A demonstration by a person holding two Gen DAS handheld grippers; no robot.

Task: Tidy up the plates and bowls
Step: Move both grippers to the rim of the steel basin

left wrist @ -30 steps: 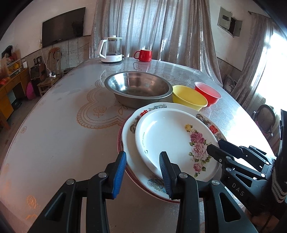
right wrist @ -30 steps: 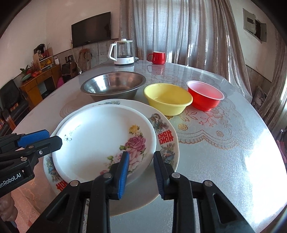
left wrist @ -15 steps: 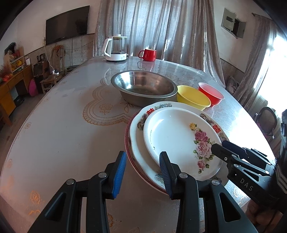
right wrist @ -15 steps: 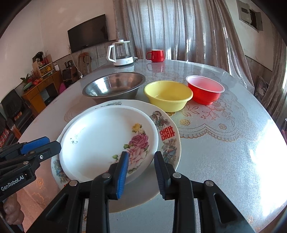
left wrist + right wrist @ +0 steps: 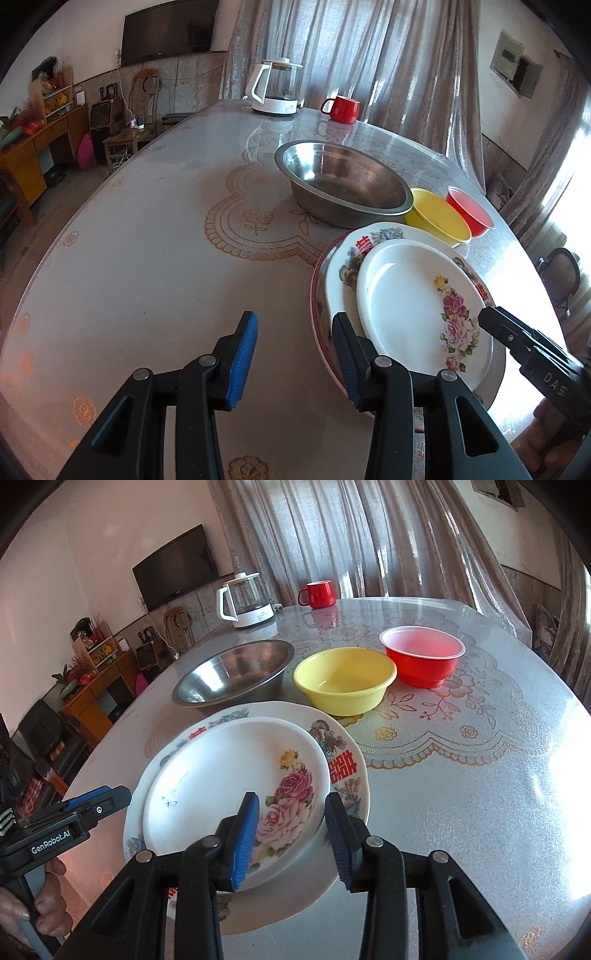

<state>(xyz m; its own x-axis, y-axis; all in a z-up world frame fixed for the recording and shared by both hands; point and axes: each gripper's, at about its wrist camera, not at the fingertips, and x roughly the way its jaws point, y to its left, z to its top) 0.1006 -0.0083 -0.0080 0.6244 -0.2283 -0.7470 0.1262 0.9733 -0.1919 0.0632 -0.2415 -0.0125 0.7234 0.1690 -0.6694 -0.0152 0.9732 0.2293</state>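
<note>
Plates: rose plate [image 5: 236,790] sits on the bigger plate [image 5: 343,771], with a red-rimmed one [image 5: 318,295] under both; the stack looks done.
Left claw [image 5: 293,360]: spread and empty, low over the table [image 5: 147,258], with the stack touching or just beyond its right finger.
Right claw [image 5: 290,840]: spread and empty, hovering over the near edge of the rose plate, gripping nothing.
Bowls: steel bowl [image 5: 232,677], yellow bowl [image 5: 345,679] and red bowl [image 5: 423,659] stand apart in a row beyond the stack, ahead of both claws; not yet nested.
Left to do: likely nesting the bowls, small into large.
Beyond: kettle [image 5: 245,602] and mug [image 5: 319,594] at the far edge.
</note>
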